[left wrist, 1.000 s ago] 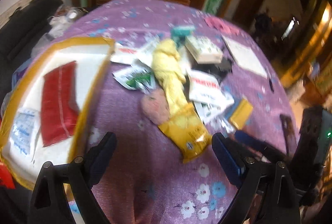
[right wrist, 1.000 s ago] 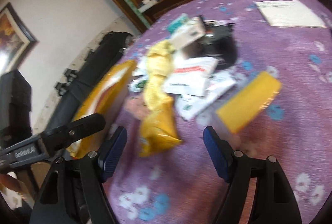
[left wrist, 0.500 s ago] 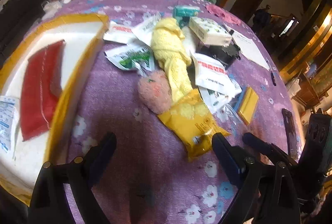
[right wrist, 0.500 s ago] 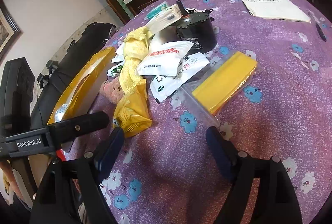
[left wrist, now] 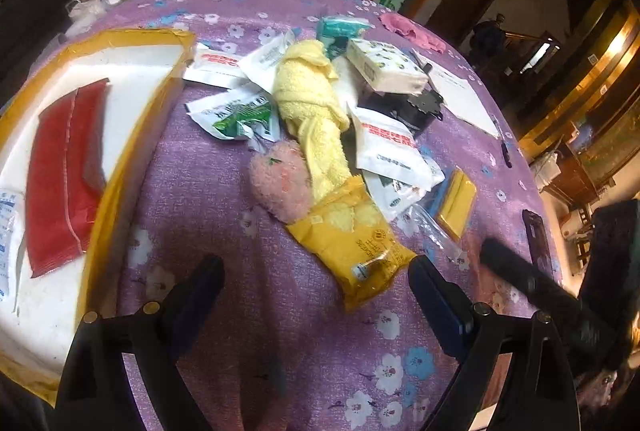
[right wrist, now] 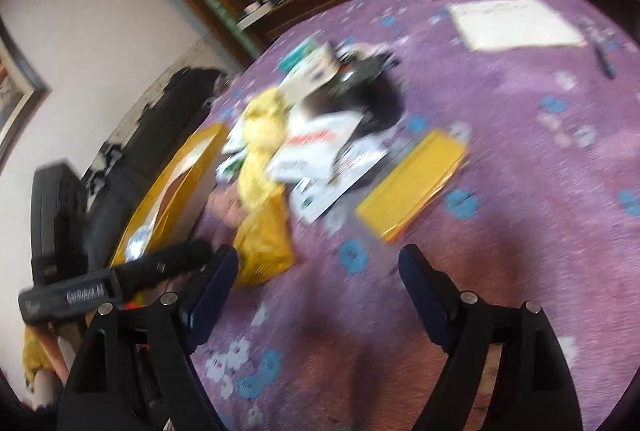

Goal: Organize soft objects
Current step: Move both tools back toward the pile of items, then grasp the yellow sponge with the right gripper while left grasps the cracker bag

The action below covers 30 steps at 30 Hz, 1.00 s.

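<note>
Purple floral tablecloth, scattered soft packets

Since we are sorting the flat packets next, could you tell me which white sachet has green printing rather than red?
It is the crumpled white sachet lying between the yellow towel and the yellow-rimmed tray. The other white sachets beside the towel carry red lettering.
</note>
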Each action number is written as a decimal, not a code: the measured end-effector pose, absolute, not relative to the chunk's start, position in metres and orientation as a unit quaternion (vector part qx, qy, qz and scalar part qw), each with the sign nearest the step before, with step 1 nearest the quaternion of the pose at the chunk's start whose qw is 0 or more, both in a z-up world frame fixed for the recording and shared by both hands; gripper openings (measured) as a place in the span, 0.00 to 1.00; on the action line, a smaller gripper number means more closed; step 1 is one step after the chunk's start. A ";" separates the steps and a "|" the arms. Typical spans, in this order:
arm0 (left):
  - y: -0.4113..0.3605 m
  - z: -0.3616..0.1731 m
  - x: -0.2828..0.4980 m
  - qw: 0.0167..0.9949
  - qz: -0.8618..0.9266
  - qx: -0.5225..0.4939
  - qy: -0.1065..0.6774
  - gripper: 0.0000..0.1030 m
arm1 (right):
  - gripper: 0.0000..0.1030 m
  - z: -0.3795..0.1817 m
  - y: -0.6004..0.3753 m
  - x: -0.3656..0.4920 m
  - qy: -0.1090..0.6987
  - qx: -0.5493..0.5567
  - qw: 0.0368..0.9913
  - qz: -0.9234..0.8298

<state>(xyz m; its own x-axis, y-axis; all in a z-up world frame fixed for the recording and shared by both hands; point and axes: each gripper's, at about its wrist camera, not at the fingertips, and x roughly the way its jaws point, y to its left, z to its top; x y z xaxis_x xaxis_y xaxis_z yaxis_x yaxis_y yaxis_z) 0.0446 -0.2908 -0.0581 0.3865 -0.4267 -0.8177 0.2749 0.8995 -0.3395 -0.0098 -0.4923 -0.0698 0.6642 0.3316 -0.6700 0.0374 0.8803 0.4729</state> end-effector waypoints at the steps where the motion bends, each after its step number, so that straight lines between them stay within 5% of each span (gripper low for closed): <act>1: -0.293 -0.059 0.045 0.827 -0.215 -0.075 0.515 0.92 | 0.80 -0.070 -0.496 -0.005 0.407 0.231 0.881 0.068; 9: -0.318 -0.060 0.037 0.828 -0.233 -0.037 0.509 0.92 | 0.68 -0.091 -0.507 0.030 0.434 0.243 0.868 -0.013; 13: -0.323 -0.063 0.039 0.823 -0.235 -0.041 0.515 0.92 | 0.42 -0.089 -0.496 0.030 0.431 0.205 0.877 -0.049; 16: -0.326 -0.063 0.040 0.824 -0.233 -0.037 0.515 0.92 | 0.32 -0.088 -0.498 0.021 0.429 0.216 0.876 -0.035; 28: -0.343 -0.082 0.056 0.809 -0.232 -0.046 0.538 0.92 | 0.27 -0.087 -0.502 -0.002 0.393 0.233 0.890 0.004; 30: -0.346 -0.084 0.058 0.815 -0.225 -0.037 0.533 0.83 | 0.27 -0.086 -0.505 -0.003 0.388 0.240 0.890 0.006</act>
